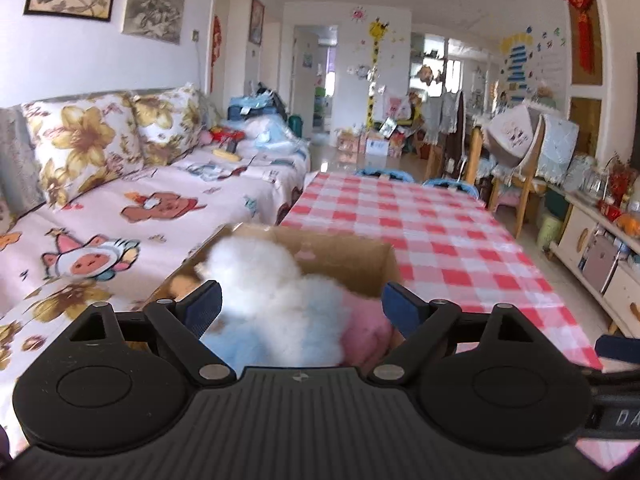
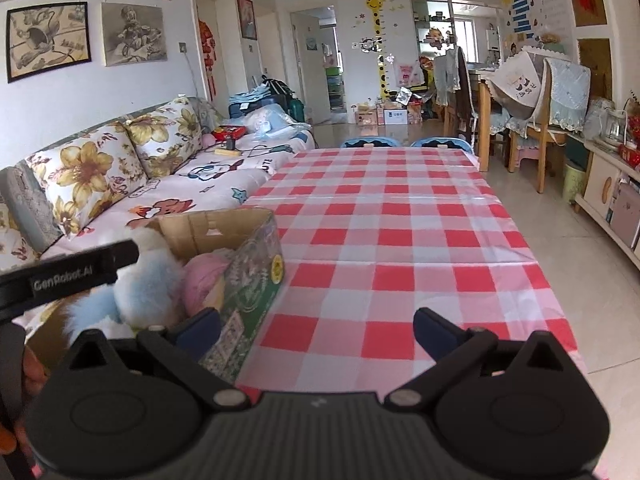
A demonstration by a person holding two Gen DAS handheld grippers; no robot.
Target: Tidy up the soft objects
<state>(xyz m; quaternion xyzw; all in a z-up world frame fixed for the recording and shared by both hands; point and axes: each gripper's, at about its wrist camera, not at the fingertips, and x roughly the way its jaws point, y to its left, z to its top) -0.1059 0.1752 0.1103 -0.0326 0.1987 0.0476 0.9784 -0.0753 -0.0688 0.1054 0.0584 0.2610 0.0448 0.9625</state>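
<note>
Bare tablecloth right of cardboard box

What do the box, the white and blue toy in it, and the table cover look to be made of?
Box: corrugated cardboard, by its plain brown inner walls; the outside is printed green. White and blue toy: plush with long fuzzy pile, probably synthetic. Table cover: likely plastic or coated cloth, going by the sheen and creases on its red and white checks.

On the black bar of my left gripper, seen from my right wrist, I read "GenRobot.AI" in pale letters. From my left wrist, the black bar of my right gripper at the frame's edge shows only "DA", the rest cut off. On the sofa cover I make out "UTE". Print on the cardboard box is too blurred to read.
</note>
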